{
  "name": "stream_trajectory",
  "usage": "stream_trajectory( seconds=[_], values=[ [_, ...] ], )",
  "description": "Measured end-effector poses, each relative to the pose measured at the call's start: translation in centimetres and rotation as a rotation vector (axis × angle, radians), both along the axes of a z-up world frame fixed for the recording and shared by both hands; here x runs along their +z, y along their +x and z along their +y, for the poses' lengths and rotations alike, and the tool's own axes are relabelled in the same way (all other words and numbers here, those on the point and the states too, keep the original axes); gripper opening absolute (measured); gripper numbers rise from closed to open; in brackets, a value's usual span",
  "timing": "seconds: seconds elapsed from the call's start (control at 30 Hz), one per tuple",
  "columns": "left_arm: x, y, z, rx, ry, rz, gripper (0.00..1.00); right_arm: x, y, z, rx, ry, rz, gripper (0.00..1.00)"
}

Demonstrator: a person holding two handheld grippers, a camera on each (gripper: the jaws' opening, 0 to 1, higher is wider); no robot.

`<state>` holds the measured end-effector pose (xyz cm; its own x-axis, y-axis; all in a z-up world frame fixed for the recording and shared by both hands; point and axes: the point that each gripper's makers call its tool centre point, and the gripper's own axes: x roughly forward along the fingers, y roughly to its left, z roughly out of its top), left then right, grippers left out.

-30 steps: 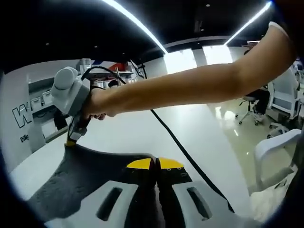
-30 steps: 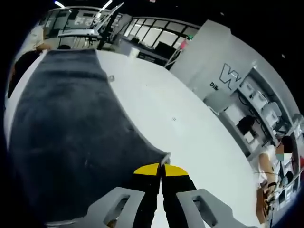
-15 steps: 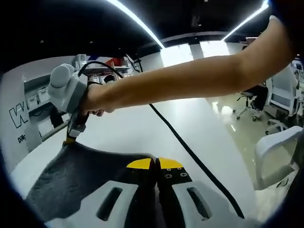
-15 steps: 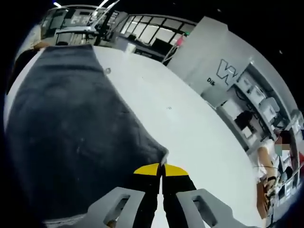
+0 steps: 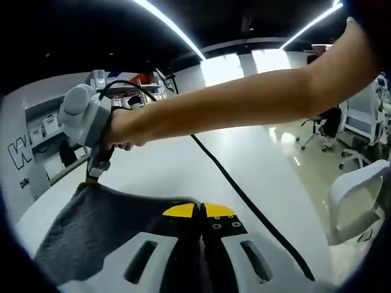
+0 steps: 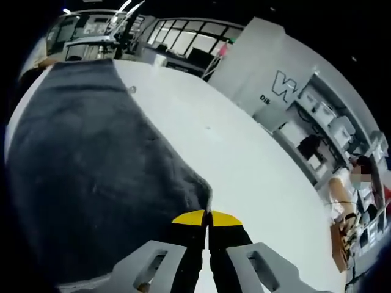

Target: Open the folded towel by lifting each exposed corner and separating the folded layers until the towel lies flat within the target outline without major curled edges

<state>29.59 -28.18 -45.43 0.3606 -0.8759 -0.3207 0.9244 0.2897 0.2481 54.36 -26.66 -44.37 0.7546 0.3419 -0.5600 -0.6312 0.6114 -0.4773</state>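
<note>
Step in hand: spreading — both grippers hold the dark grey towel (image 6: 91, 177) by neighbouring corners, with the cloth stretched between them, so I judge the unfolding to be well along.
Left gripper (image 5: 201, 210): jaws closed on a towel edge just at the yellow tips, the cloth sloping away to the left in the left gripper view.
Right gripper (image 6: 208, 218): jaws pinched together on a towel corner; in the left gripper view it hangs from a person's hand (image 5: 122, 129) and its tip bites the far corner of the cloth.
Towel position: over the white tabletop (image 6: 244, 171), a broad single sheet in the right gripper view; whether it touches the surface under the jaws I cannot tell. No target outline can be made out.
Next move: probably to pull the two corners apart until the edge is taut, lower them together, then let go — care is needed that the edge does not curl on release.
Cable (image 5: 244, 195): black, running across the tabletop beside the towel.
Room: open office with strip lights on a dark ceiling, white chairs (image 5: 360, 116), shelving, and a grey wall panel (image 6: 275, 67) with lettering.
</note>
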Motion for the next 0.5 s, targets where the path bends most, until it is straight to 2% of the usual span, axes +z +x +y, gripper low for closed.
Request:
stream_trajectory(
  seconds=[0.13,0.5],
  values=[
    [0.2,-0.2,-0.8,-0.010,-0.001,-0.004,0.02,-0.1,0.0,-1.2,-0.019,0.007,0.000,0.00],
    [-0.1,-0.6,-0.8,-0.051,0.009,-0.012,0.02,-1.1,-0.3,-5.1,-0.074,0.013,0.009,0.00]
  ],
)
